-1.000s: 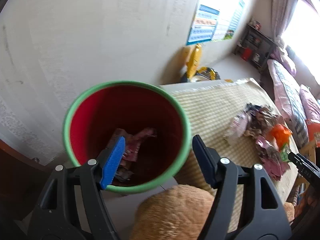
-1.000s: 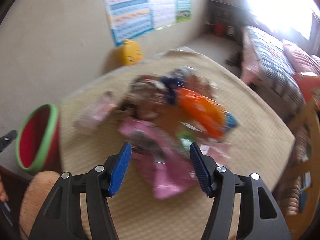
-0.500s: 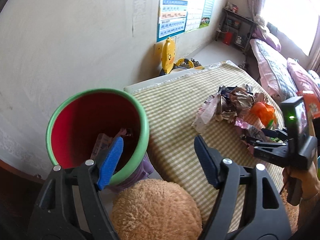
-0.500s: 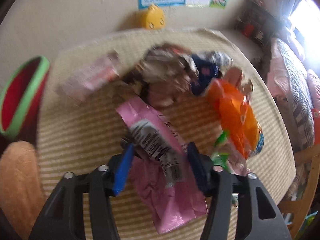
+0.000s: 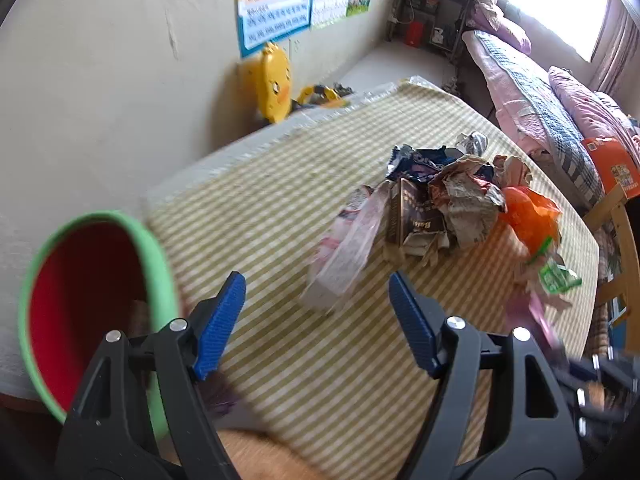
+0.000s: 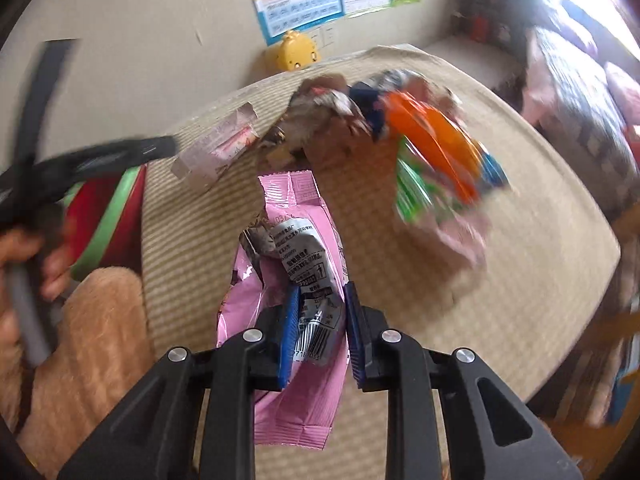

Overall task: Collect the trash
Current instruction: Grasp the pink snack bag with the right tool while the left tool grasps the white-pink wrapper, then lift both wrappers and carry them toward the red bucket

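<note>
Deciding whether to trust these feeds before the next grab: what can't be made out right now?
- Bin contents: left wrist view, its wall and the left gripper hide most of the inside.
- Orange wrapper and the green packet under it: right wrist view, motion blur.
- Pink wrapper, held by the right gripper: its print is too small to read.
- Right gripper in the left wrist view: blurred, cut off by the edge.

A table draped in a yellow-striped cloth (image 5: 320, 360) bore a heap of crumpled wrappers (image 5: 448, 204), an orange bag (image 5: 528, 216) and a clear packet (image 5: 344, 256).
</note>
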Action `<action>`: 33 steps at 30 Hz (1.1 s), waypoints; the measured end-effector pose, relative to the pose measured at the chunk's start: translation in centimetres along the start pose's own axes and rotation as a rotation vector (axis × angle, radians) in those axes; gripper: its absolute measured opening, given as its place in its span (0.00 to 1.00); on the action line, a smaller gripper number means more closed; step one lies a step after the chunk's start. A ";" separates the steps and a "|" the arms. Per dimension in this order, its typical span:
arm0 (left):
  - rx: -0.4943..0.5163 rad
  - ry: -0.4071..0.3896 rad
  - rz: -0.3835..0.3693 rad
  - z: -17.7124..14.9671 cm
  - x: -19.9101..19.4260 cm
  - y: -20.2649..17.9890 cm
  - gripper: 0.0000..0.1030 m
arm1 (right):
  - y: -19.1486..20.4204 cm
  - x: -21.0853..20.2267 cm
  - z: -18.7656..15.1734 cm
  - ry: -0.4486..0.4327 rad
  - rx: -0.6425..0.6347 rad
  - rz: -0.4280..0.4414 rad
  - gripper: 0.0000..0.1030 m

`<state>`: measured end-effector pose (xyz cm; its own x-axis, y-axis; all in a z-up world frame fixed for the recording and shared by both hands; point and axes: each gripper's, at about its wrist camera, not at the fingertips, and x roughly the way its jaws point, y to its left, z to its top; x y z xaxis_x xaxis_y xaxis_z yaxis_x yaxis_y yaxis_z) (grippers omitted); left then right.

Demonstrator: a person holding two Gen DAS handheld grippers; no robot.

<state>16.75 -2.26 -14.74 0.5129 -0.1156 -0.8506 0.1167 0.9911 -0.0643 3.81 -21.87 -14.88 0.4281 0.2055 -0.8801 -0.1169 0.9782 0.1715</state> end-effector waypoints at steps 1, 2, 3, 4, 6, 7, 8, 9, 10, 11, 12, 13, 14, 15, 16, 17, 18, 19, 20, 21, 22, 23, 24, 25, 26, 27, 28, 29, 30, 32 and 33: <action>-0.011 0.015 -0.012 0.3 1.0 -0.2 0.69 | -0.3 -0.2 -0.4 0.001 0.015 0.000 0.21; -0.024 0.029 -0.025 0.5 1.9 -0.3 0.69 | -0.6 -0.3 -0.8 0.002 0.032 0.005 0.21; -0.032 0.040 -0.025 0.6 2.5 -0.4 0.69 | -0.9 -0.4 -0.8 0.006 0.045 0.012 0.21; -0.038 0.053 -0.025 0.9 3.3 -0.6 0.69 | -1.1 -0.4 -0.9 0.008 0.051 0.016 0.21; -0.038 0.064 -0.030 1.2 4.2 -1.0 0.69 | -1.3 -0.6 -1.0 0.008 0.057 0.017 0.21; -0.033 0.071 -0.027 1.3 4.7 -1.2 0.68 | -1.4 -0.6 -1.0 0.005 0.059 0.017 0.21; -0.028 0.078 -0.028 1.5 5.0 -1.4 0.62 | -1.5 -0.6 -1.0 0.003 0.060 0.018 0.22; -0.021 0.093 -0.034 1.6 5.5 -1.7 0.55 | -1.4 -0.6 -1.0 0.004 0.060 0.019 0.22; -0.018 0.118 -0.037 1.6 5.9 -1.8 0.40 | -1.5 -0.5 -1.2 0.006 0.059 0.020 0.22; -0.020 0.136 -0.038 1.5 6.1 -1.7 0.38 | -1.3 -0.1 -1.2 0.009 0.057 0.021 0.23; -0.027 0.130 -0.040 1.4 6.0 -1.5 0.37 | -1.2 0.1 -1.2 0.013 0.054 0.022 0.23; -0.030 0.126 -0.038 1.2 5.7 -1.3 0.35 | -1.2 0.2 -1.2 0.015 0.053 0.024 0.24; -0.035 0.125 -0.038 0.9 5.2 -1.1 0.33 | -1.1 0.3 -1.2 0.017 0.055 0.026 0.26; -0.040 0.130 -0.035 0.6 4.8 -0.9 0.33 | -1.0 0.6 -1.1 0.019 0.056 0.027 0.26; -0.042 0.136 -0.031 0.3 4.4 -0.8 0.33 | -1.0 0.9 -1.1 0.022 0.058 0.028 0.28; -0.041 0.143 -0.035 -0.4 3.6 -0.8 0.33 | -0.9 1.1 -1.2 0.025 0.060 0.033 0.29; -0.039 0.144 -0.041 -0.8 3.2 -0.9 0.33 | -0.9 1.3 -1.2 0.029 0.061 0.036 0.29; -0.031 0.143 -0.046 -1.5 2.5 -1.0 0.33 | -0.9 1.5 -1.3 0.035 0.061 0.040 0.30; -0.019 0.143 -0.047 -2.2 1.9 -1.2 0.34 | -0.8 1.7 -1.4 0.041 0.062 0.046 0.30; -0.009 0.143 -0.047 -2.6 1.6 -1.4 0.34 | -0.8 1.7 -1.4 0.043 0.062 0.048 0.31; -0.001 0.144 -0.048 -3.1 1.3 -1.6 0.35 | -0.8 1.7 -1.4 0.042 0.063 0.050 0.36; 0.001 0.144 -0.048 -3.3 1.2 -1.7 0.36 | -0.7 1.7 -1.4 0.040 0.065 0.054 0.42; 0.001 0.142 -0.048 -3.7 1.1 -1.8 0.39 | -0.8 1.6 -1.4 0.034 0.070 0.058 0.44; 0.001 0.142 -0.043 -4.0 1.2 -1.9 0.48 | -0.9 1.5 -1.4 0.030 0.075 0.059 0.48; -0.001 0.143 -0.038 -3.9 1.4 -2.0 0.58 | -1.0 1.3 -1.4 0.023 0.085 0.060 0.51; -0.006 0.145 -0.036 -4.1 1.6 -2.0 0.58 | -1.3 1.1 -1.5 0.019 0.096 0.063 0.52; -0.010 0.152 -0.043 -4.2 1.8 -2.0 0.58 | -1.5 1.0 -1.5 0.016 0.108 0.067 0.54; -0.013 0.160 -0.051 -4.2 2.1 -2.1 0.58 | -1.9 0.9 -1.5 0.013 0.126 0.069 0.55; -0.015 0.167 -0.058 -4.2 2.4 -2.1 0.58 | -2.1 0.8 -1.5 0.014 0.136 0.067 0.55; -0.016 0.182 -0.073 -4.4 2.6 -2.2 0.47 | -2.5 0.8 -1.6 0.020 0.154 0.062 0.55; -0.012 0.175 -0.065 -4.4 2.5 -2.3 0.45 | -2.7 0.9 -1.7 0.026 0.170 0.068 0.55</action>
<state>13.96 -4.52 -19.00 0.3486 -0.1672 -0.9222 0.1343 0.9827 -0.1274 2.96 -24.42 -16.89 0.4005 0.2728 -0.8747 0.0097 0.9533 0.3018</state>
